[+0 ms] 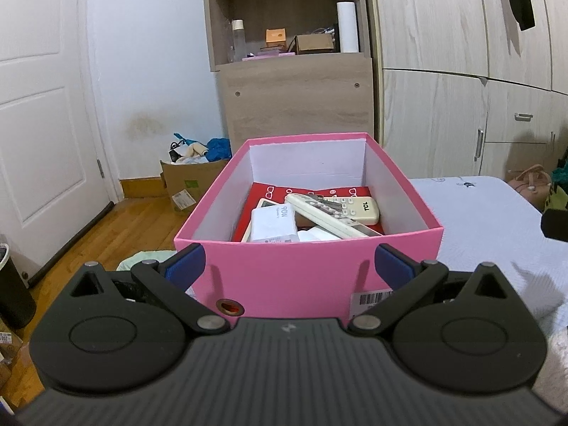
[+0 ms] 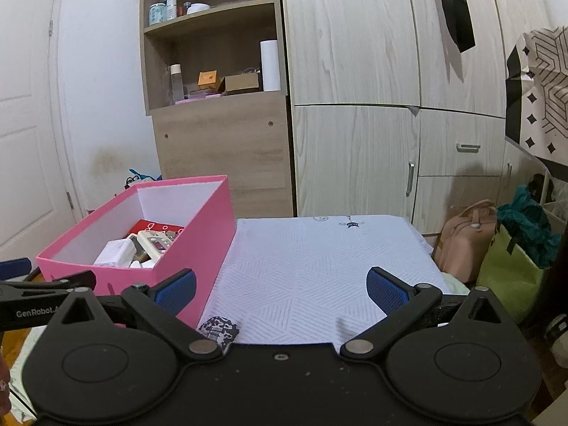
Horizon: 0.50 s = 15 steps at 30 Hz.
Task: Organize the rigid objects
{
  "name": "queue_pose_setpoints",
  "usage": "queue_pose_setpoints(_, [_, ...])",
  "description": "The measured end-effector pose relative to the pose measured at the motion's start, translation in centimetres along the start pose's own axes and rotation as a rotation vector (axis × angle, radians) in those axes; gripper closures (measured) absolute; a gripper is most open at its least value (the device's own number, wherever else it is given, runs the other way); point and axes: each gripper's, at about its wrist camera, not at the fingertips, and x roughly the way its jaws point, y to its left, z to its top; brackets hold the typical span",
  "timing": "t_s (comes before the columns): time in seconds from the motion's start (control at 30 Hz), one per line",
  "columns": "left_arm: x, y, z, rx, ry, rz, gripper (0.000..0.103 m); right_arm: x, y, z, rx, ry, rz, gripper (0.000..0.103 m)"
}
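the bed, under a white quilted cover, fills the lower centre of the right wrist view and serves as the work surface; we judge it was chosen because it gives a broad flat base. behind it, across the upper right of both views, stands the wardrobe, and at upper centre the open shelf unit with bottles and small boxes – storage that plays no part here as far as we can tell.

the pink box sits on the bed at its left edge, open-topped, in the centre of the left wrist view and at the left of the right wrist view. we read it as the collecting bin: the rigid objects lie inside it, loosely stacked. a barcode sticker shows on its near wall at lower right; the digits are too small to read.

inside, from large to small: a red flat item printed with white spectacle icons lines the floor; a white remote marked "tcl" lies diagonally on top; a white charger reads "90w".

the left gripper faces the box's near wall, jaws spread wide, holding nothing. the right gripper hovers over bare bed cover – jaws equally wide, empty. the left tool's arm, at the left edge of the right wrist view, bears "genrobot".
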Motion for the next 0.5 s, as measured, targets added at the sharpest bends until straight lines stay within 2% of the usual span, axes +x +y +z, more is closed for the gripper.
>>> queue_pose_setpoints(0.5, [-0.33, -0.07, 0.31, -0.006, -0.003, -0.016, 0.000, 0.03, 0.52, 0.10, -0.011, 0.006, -0.015, 0.000])
